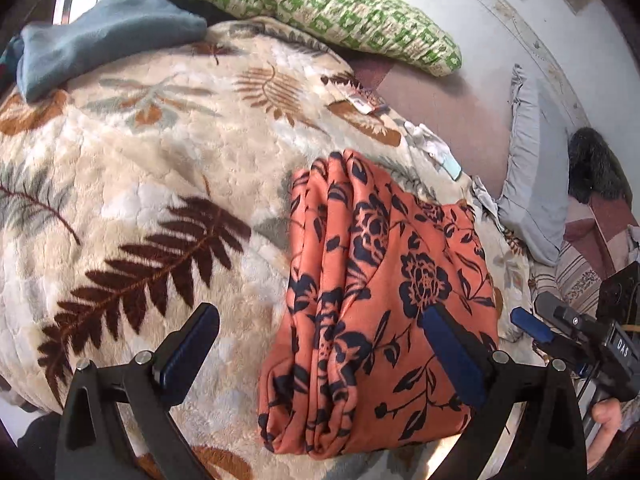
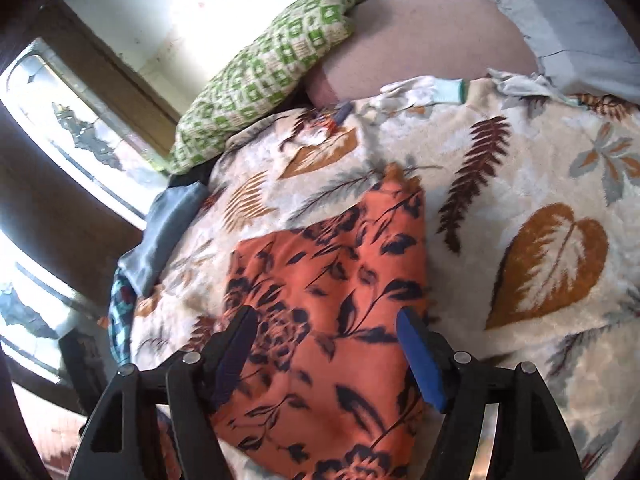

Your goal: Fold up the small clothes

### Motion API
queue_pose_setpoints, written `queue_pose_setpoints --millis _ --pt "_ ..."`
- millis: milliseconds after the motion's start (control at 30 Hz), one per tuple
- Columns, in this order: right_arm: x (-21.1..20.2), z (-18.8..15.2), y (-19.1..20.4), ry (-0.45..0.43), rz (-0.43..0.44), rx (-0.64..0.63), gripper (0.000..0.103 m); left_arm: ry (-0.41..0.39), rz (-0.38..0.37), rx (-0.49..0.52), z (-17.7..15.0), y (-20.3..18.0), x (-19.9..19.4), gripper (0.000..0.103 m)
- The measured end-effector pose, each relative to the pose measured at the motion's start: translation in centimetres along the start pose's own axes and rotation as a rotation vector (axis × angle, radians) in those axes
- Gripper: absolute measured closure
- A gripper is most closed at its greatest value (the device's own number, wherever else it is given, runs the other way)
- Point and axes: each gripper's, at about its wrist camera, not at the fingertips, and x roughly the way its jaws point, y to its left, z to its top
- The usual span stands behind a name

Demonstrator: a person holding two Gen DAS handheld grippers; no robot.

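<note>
An orange garment with dark navy flowers (image 1: 376, 304) lies folded in a thick bundle on a cream leaf-print blanket (image 1: 160, 160). My left gripper (image 1: 320, 332) is open above the garment's near left part, its right finger over the cloth and holding nothing. The right gripper's blue-tipped fingers (image 1: 532, 324) show at the right edge of the left wrist view. In the right wrist view the garment (image 2: 332, 288) lies between and ahead of my open right gripper (image 2: 328, 332), which holds nothing.
A green-and-cream pillow (image 1: 320, 12) and a blue-grey cloth (image 1: 108, 36) lie at the far side of the bed. Small white and pale-blue clothes (image 2: 428, 88) lie at the blanket's far edge. A grey pillow (image 1: 532, 176) leans by the wall. A window (image 2: 60, 128) is at the left.
</note>
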Motion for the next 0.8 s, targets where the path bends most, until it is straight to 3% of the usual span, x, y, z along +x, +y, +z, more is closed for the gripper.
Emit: queue_pose_setpoints --millis 67,167,200,233,267,333,433,500,567,667,700,733,800 --pt "0.7 -1.9 0.8 0.048 0.052 -0.022 0.028 0.055 -0.017 -0.020 -1.3 0.5 0.8 0.001" --pt "2.7 -4.3 0.2 0.095 0.005 -0.025 0.028 0.131 -0.042 -0.026 -3.4 0.0 2.1 0.006" --pt "3.1 -5.0 0.1 0.098 0.008 -0.027 0.028 0.143 -0.024 0.007 -3.7 -0.6 2.4 0.019" --pt "3.2 -5.2 0.0 0.092 0.011 -0.036 0.028 0.154 0.013 0.042 -3.8 -1.0 2.6 0.057" --pt "3.2 -5.2 0.0 0.086 0.014 -0.038 0.028 0.179 0.010 0.043 -3.7 -1.0 2.9 0.075" --pt "3.4 -4.9 -0.2 0.095 0.029 -0.024 0.027 0.155 -0.040 0.007 -3.3 -1.1 1.7 0.083" --pt "3.3 -4.6 -0.8 0.102 0.045 -0.005 0.027 0.065 -0.037 0.095 -3.8 -2.8 -0.7 0.083" --pt "3.3 -4.7 -1.1 0.102 0.046 0.002 0.027 0.155 -0.003 0.009 -4.5 -0.9 2.2 0.081" --pt "3.5 -4.8 -1.4 0.105 0.053 0.004 0.027 0.178 -0.048 -0.105 -4.4 1.3 3.2 0.077" --pt "3.6 -4.6 -1.5 0.116 0.070 0.001 0.027 0.135 -0.028 0.011 -2.8 -1.2 0.7 0.068" --pt "3.5 -4.6 -1.5 0.115 0.071 -0.008 0.026 0.111 -0.034 0.043 -2.1 -2.0 0.0 0.054" --pt "3.6 -4.5 -1.6 0.118 0.075 -0.010 0.025 0.087 -0.043 0.051 -1.3 -2.4 -0.5 0.029" --pt "3.7 -4.4 -1.9 0.117 0.079 0.001 0.025 -0.013 -0.025 0.059 0.9 -2.8 -0.9 0.015"
